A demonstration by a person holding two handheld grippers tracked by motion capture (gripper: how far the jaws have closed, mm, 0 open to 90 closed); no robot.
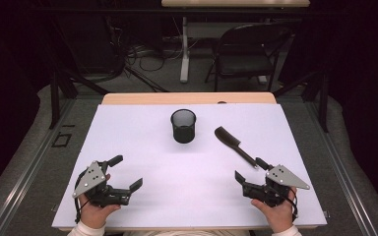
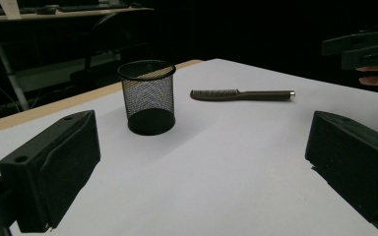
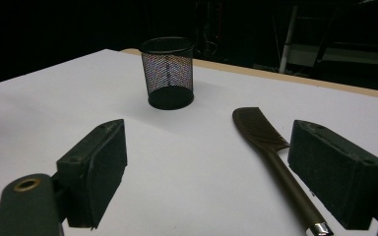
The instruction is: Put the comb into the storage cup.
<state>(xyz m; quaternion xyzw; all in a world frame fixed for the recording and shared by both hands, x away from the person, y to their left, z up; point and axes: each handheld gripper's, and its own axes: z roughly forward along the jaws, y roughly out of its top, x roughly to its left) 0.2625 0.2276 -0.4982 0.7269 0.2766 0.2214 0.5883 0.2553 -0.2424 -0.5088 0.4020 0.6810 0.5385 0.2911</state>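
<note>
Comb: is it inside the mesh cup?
No, the comb lies flat on the white table, apart from the upright mesh cup.

Comb [image 1: 234, 145]: dark brown/black, long slim handle with a shiny metal cap at the end, wider toothed head. Lies flat on the white counter [image 1: 142, 142], right of centre in the high view, running diagonally: head toward upper left, handle end toward lower right. In the right gripper view [image 3: 270, 157] it runs from mid-frame down to the lower right, metal cap at the bottom edge. In the left gripper view [image 2: 241, 94] it lies level across upper centre, head left, cap right.

Mesh cup [image 1: 183, 126]: black wire mesh, round, solid base, open top, upright, empty. Centre of the high view, left of the comb head and apart from it. Also upright at [image 2: 147, 97] and [image 3: 169, 72].
</note>
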